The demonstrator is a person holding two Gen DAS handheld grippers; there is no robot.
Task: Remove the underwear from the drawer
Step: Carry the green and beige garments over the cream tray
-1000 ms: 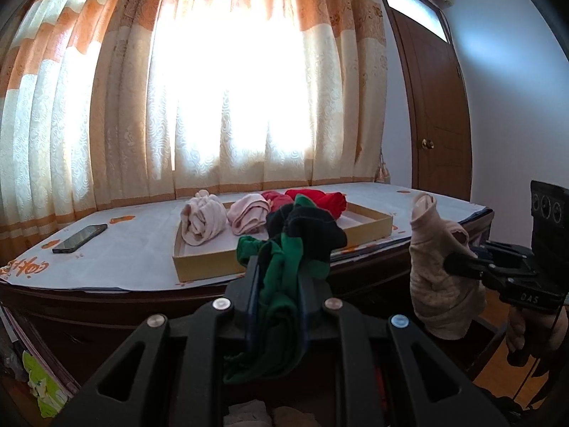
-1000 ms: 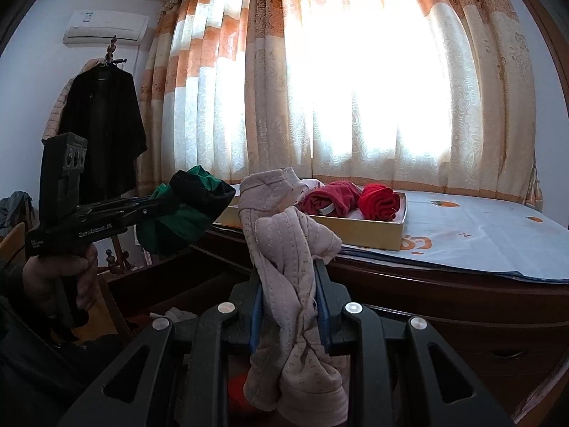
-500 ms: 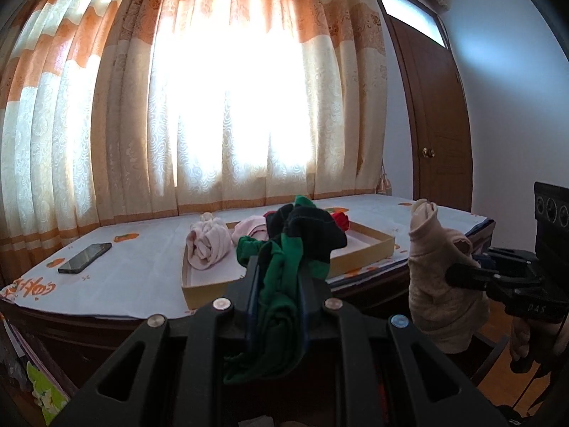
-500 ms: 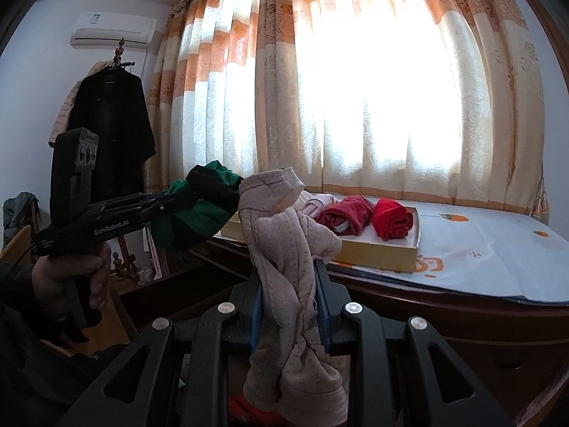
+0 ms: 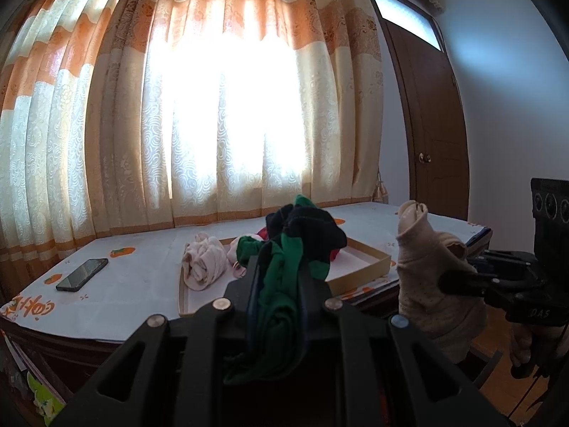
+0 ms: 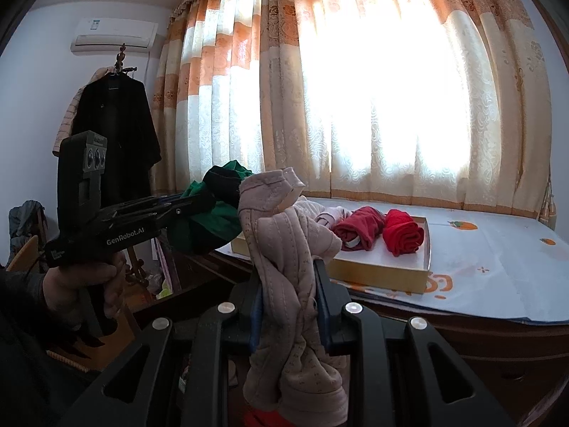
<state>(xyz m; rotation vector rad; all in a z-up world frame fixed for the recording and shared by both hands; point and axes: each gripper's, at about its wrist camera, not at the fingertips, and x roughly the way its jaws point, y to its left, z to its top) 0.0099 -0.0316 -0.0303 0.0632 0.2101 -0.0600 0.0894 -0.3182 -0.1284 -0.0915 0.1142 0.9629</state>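
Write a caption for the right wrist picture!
Right tongs clamp beige underwear near a tray of rolled clothes.

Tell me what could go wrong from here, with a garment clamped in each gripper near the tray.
1. The green and black underwear bulges above the left gripper and hides part of the tray, so judging a drop spot may be hard.
2. The beige underwear hangs in a long tail below the right gripper; it might snag the table edge.
3. The tray already holds rolled red underwear; a drop could knock it.
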